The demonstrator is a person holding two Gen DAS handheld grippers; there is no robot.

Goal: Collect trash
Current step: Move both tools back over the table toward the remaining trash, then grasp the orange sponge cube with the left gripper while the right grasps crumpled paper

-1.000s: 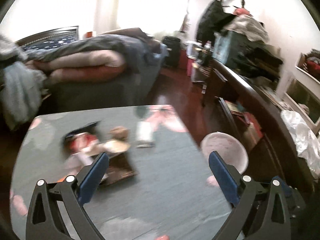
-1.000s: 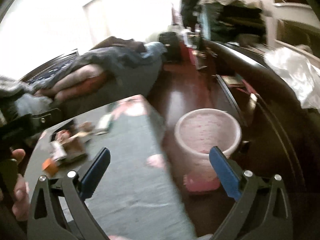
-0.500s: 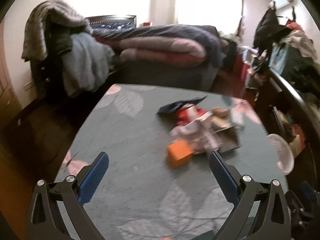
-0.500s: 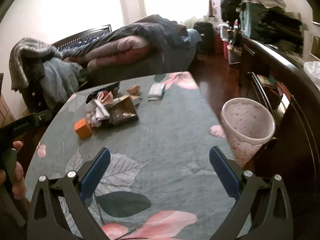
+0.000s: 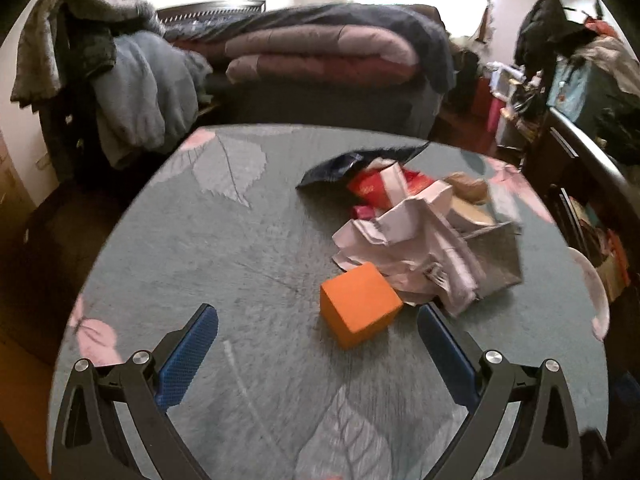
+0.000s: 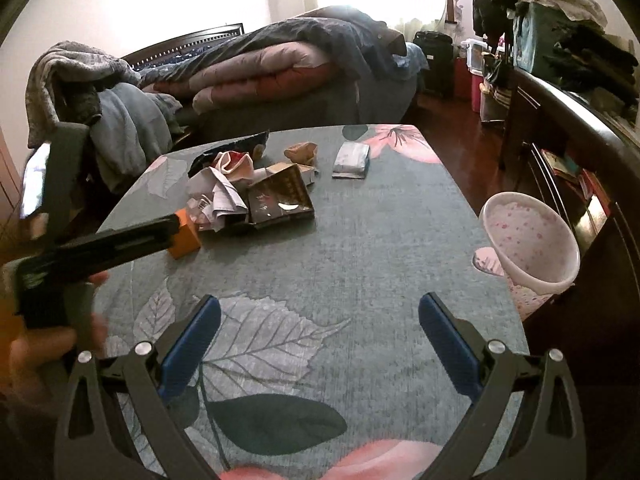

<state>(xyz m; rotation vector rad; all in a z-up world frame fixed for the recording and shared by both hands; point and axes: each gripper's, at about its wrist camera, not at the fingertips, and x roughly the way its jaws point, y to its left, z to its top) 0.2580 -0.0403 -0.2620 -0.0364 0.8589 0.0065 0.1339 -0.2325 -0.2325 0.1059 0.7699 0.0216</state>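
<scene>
A hand [image 6: 36, 344] is seen at the far left of the right wrist view, wrapped around the handle of the left hand-held gripper [image 5: 316, 322], whose blue fingers [image 5: 188, 352] are spread wide and hold nothing. Just ahead of them, an orange box [image 5: 360, 304] is set on the counter [image 5: 200, 240], which is covered with a grey-green cloth printed with leaves and pink flowers. Behind the box, and touching it, crumpled white paper [image 5: 412, 236] is heaped with a dark flat carton [image 6: 280, 196], a red-and-white wrapper [image 5: 376, 188] and a dark blue bag [image 5: 352, 160]. Farther right on the counter, a brown crumpled wad [image 6: 302, 152] and a small silver-white packet [image 6: 352, 160] are seen lying apart from the heap. The right hand-held gripper [image 6: 320, 328] is held over the near, bare part of the cloth, its fingers likewise wide apart and empty. At the right edge, off the counter, a pale pink speckled bin [image 6: 532, 252] is seen beside a dark wooden cabinet [image 6: 580, 128]. A bed [image 6: 300, 68] piled with quilts is visible behind.
</scene>
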